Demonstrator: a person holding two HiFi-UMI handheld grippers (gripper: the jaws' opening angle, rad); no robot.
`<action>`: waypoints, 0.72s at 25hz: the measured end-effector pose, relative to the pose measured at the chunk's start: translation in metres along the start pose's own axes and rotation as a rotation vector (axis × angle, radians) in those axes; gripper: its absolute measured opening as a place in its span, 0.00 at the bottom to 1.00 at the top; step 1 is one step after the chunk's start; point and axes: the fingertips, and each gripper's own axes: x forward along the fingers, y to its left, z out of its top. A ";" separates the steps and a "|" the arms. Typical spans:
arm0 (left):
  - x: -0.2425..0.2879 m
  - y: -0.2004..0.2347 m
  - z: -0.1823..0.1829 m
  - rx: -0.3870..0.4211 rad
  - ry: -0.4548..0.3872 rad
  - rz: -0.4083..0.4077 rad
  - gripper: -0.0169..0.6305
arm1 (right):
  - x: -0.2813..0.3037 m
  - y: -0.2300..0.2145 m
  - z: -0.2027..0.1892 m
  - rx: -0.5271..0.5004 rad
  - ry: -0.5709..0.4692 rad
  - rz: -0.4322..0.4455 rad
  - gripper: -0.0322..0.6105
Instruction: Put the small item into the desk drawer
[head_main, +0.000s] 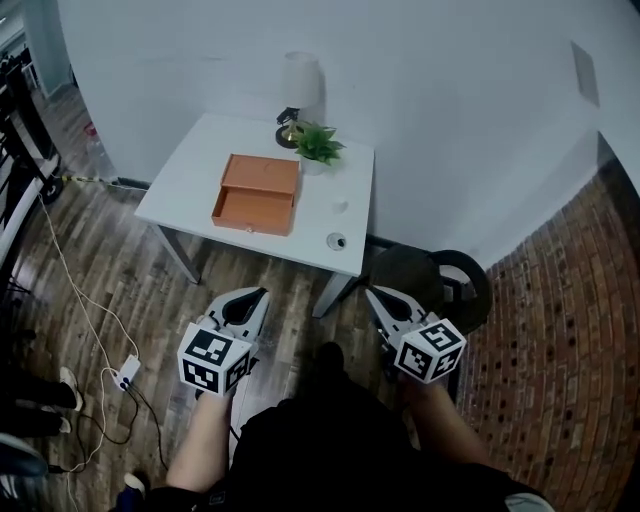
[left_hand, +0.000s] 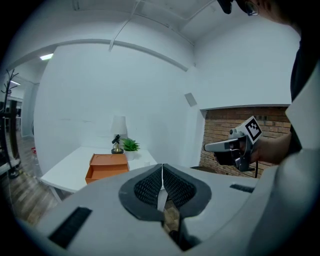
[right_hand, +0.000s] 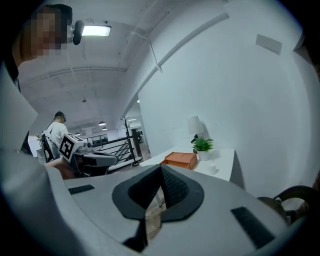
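**Both pairs of fingers pressed together, short of the counter**

I am holding my left gripper (head_main: 258, 295) and right gripper (head_main: 375, 296) low before my body, both tipping slightly down toward the white counter (head_main: 190, 180) and well apart from it. Each pair of ribbed black fingers (left_hand: 150, 186) is pressing together on nothing. Only the head view is showing the small round item (head_main: 336, 241), lying near the counter's front right edge, apart from the boxy orange drawer (head_main: 257, 194). The right gripper view alone is catching a black railing (right_hand: 112, 147).
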 end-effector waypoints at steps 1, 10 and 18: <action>0.003 0.006 0.001 -0.001 0.001 0.018 0.05 | 0.010 -0.003 0.001 0.001 0.000 0.021 0.05; 0.072 0.040 0.008 -0.037 0.047 0.145 0.05 | 0.075 -0.066 0.020 0.001 0.012 0.176 0.05; 0.226 0.049 0.046 -0.076 0.079 0.196 0.05 | 0.113 -0.199 0.039 -0.042 0.082 0.260 0.05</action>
